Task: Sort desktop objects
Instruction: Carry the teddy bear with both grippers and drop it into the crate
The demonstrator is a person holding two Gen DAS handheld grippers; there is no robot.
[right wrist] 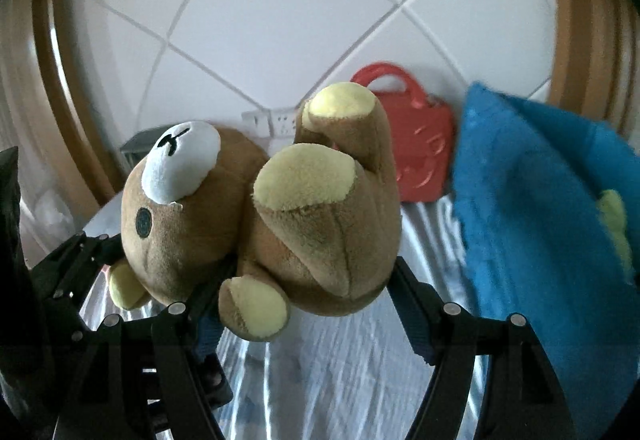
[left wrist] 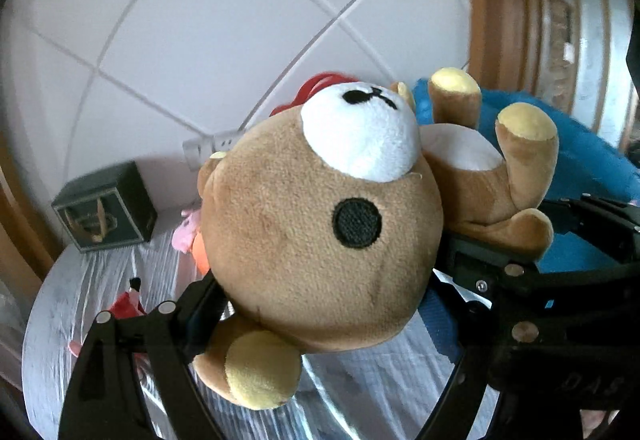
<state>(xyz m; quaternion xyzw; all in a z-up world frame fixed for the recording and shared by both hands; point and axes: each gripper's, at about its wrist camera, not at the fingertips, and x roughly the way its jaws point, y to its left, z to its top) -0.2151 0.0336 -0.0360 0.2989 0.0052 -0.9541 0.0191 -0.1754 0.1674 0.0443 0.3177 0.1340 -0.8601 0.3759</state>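
Observation:
A brown plush bear (left wrist: 312, 240) with a white muzzle and yellow paw pads is held in the air above the table, lying on its back. My left gripper (left wrist: 324, 300) is shut on the bear's head. My right gripper (right wrist: 304, 288) is shut on the bear's body (right wrist: 320, 240), its legs pointing up. The left gripper's black frame (right wrist: 72, 260) shows at the left of the right wrist view, and the right gripper's frame (left wrist: 560, 240) at the right of the left wrist view.
A blue plush (right wrist: 540, 208) lies at the right. A red toy handbag (right wrist: 416, 144) stands against the tiled wall. A dark box (left wrist: 104, 212) sits at back left, with small pink and red toys (left wrist: 188, 232) beside it. The table is wrapped in plastic film (right wrist: 340, 372).

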